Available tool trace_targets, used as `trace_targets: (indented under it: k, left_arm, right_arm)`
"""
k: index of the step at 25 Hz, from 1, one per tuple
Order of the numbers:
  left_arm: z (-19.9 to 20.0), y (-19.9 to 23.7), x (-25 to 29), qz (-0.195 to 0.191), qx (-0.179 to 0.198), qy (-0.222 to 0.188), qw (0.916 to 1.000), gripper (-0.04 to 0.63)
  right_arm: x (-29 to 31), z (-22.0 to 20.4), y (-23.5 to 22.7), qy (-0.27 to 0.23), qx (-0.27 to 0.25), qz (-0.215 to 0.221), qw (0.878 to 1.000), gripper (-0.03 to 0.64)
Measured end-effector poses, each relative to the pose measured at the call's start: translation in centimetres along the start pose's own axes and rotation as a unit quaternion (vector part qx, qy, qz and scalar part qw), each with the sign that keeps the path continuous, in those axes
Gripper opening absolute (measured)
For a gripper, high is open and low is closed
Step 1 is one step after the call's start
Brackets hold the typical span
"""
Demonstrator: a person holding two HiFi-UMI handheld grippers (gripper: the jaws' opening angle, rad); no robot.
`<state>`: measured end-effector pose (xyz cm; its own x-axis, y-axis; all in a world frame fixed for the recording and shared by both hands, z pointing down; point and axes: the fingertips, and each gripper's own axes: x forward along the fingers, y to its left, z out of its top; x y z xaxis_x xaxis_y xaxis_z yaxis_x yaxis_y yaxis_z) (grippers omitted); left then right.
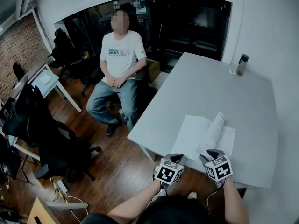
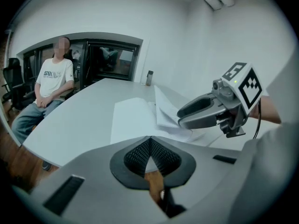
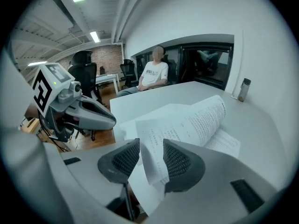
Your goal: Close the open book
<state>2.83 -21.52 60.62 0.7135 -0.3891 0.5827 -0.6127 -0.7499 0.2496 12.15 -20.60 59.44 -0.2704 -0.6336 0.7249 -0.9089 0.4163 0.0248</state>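
White table (image 1: 210, 87) on wood floor (image 1: 117, 162) — left gripper (image 2: 149, 140) closed, right gripper (image 3: 150, 147) open around a page (image 3: 150, 169) of the book (image 3: 201, 120).

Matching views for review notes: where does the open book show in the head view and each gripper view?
Head view: open book, lower right of centre, near the front edge of the table.
Left gripper view: open book, centre, on the table, right-hand pages lifted.
Right gripper view: open book, centre to right; one page between the parted jaws of the right tool.
Shared landmark: bottle at the far table corner.
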Motion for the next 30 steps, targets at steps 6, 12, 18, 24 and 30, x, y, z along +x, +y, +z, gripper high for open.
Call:
trace_targets:
  k: [6, 12, 18, 24, 30]
  left_arm:
    - [0.5, -2.5, 1.7, -0.021, 0.013, 0.003, 0.9997, 0.005]
    - [-0.2, -4.1, 2.9, -0.034, 0.020, 0.017, 0.9991, 0.005]
    - [-2.0, -4.6, 3.7, -0.031, 0.015, 0.037, 0.9987, 0.005]
    - [-3.0, -3.9, 3.9, -0.014, 0.003, 0.046, 0.9988, 0.005]
    - [-3.5, -2.8, 4.5, 0.012, -0.027, 0.049, 0.9984, 0.005]
  right_arm:
    - [-3.0, -2.6, -3.7, -0.006, 0.049, -0.048, 0.998, 0.137]
    - [-5.7, -6.8, -6.1, 0.006, 0.101, -0.081, 0.992, 0.137]
    - [-8.3, -9.3, -7.5, -0.009, 0.147, -0.104, 0.984, 0.138]
    - [-10.6, -7.7, -10.0, -0.042, 0.153, -0.142, 0.977, 0.138]
    - [-9.8, -7.0, -9.3, -0.024, 0.123, -0.130, 0.984, 0.003]
